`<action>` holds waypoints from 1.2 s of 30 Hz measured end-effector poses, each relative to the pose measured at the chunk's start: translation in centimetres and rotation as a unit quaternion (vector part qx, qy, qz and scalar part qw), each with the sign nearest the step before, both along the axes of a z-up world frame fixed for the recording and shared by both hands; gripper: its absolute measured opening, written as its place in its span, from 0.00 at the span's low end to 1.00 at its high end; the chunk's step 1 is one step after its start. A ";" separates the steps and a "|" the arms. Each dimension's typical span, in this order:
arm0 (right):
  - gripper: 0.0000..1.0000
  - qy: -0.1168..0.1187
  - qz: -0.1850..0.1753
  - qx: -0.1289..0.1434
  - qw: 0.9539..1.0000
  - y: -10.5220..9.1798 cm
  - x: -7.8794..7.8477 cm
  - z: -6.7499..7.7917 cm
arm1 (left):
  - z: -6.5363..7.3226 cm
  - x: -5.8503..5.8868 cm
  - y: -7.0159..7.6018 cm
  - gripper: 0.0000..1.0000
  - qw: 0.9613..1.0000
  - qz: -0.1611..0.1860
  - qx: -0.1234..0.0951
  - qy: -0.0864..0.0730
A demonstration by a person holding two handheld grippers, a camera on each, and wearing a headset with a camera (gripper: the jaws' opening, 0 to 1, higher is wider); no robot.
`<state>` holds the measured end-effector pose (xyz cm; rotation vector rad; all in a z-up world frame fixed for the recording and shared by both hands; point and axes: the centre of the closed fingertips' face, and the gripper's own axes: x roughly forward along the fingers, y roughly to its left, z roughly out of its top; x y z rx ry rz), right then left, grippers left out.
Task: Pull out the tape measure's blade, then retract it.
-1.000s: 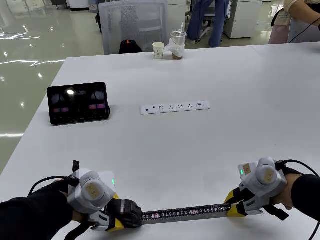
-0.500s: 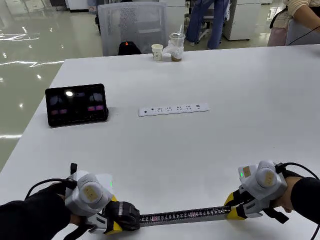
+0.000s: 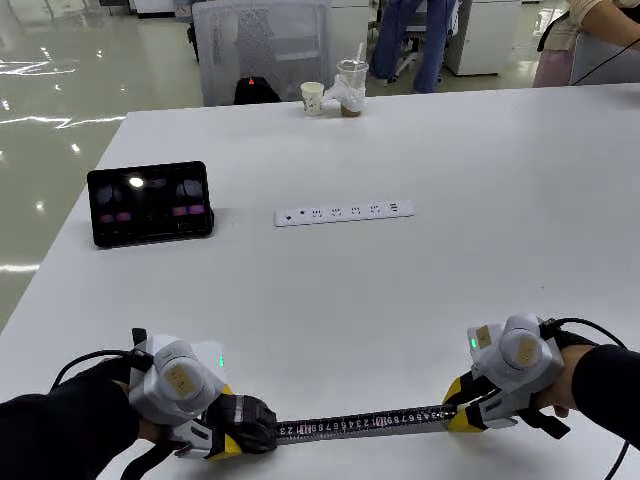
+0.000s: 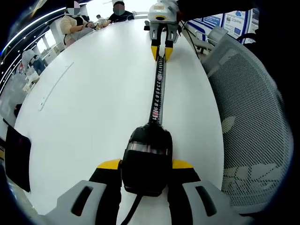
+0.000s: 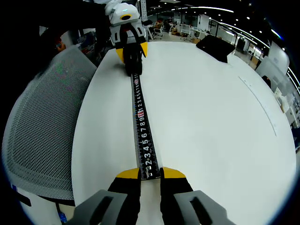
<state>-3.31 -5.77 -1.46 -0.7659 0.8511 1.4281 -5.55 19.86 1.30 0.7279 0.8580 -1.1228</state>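
The black tape measure case (image 3: 250, 422) lies at the near edge of the white table (image 3: 400, 290), with my left gripper (image 3: 215, 440) shut around it. Its blade (image 3: 365, 422) runs out to the right, flat above the tabletop. My right gripper (image 3: 460, 408) is shut on the blade's tip. In the left gripper view the case (image 4: 147, 157) sits between the yellow fingertips (image 4: 110, 164), and the blade (image 4: 158, 89) stretches away to the right gripper (image 4: 161, 47). In the right gripper view my right gripper (image 5: 150, 174) pinches the blade (image 5: 140, 117), which leads to the case (image 5: 133, 61) in the left gripper (image 5: 131, 47).
A dark tablet (image 3: 150, 203) stands at the left of the table and a white power strip (image 3: 344, 212) lies mid-table. Two cups (image 3: 313, 97) stand at the far edge before a mesh chair (image 3: 262, 50). A mesh chair back (image 4: 248, 117) is close beside the near table edge.
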 end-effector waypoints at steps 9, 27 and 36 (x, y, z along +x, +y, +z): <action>0.13 0.002 0.002 -0.021 1.000 0.1 0.0 0.1 | 0.0 0.1 -0.1 0.33 1.000 -0.008 0.001 0.004; 0.14 -0.007 0.013 -0.055 0.998 0.0 -0.1 0.0 | 1.0 1.0 -0.1 0.48 1.000 -0.001 -0.015 0.001; 0.20 -0.023 0.022 -0.057 0.998 0.0 -0.5 0.2 | 1.5 0.7 0.2 0.57 1.000 0.014 -0.025 0.006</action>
